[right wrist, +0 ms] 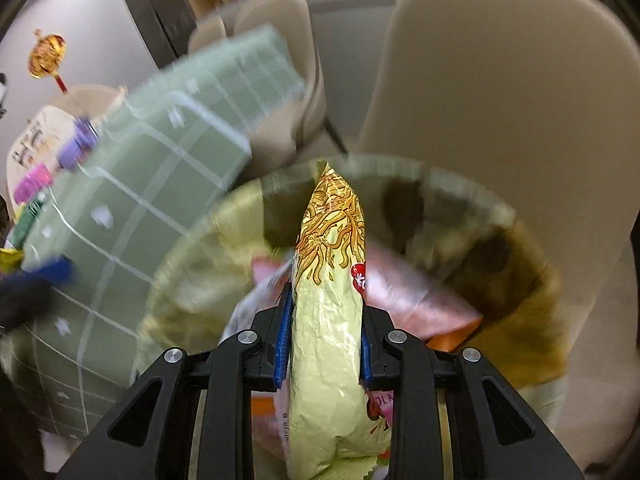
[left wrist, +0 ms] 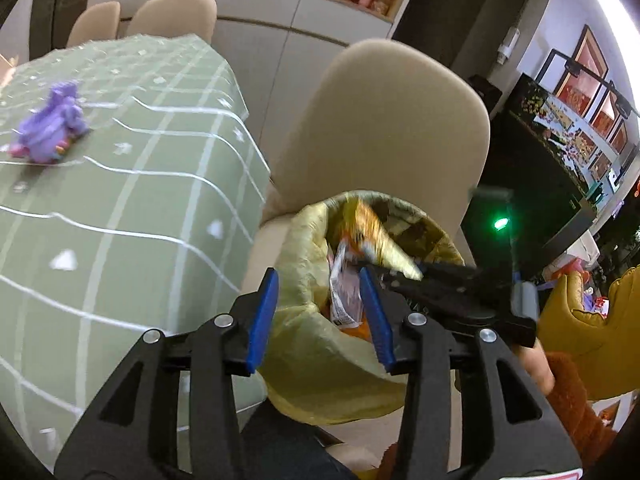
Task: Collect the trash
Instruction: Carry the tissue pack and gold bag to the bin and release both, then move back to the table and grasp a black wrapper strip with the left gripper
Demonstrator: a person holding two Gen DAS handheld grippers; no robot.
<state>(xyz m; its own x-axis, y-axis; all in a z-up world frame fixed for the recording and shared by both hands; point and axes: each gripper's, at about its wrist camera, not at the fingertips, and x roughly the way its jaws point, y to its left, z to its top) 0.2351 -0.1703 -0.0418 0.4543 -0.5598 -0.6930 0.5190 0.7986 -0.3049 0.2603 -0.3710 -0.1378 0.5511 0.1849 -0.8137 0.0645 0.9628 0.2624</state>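
Note:
A bin lined with a yellow-green bag stands between the table and a beige chair, with several wrappers inside. My left gripper hovers over the bin's near rim, open, its blue pads apart with nothing gripped. My right gripper is shut on a pale green noodle packet, held upright over the bin's mouth. In the left wrist view that right gripper reaches in from the right with the packet over the bin.
A table under a green checked cloth lies to the left, with a purple toy on it. The beige chair back rises behind the bin. A person's orange sleeve is at the right. Small coloured items sit at the table's far side.

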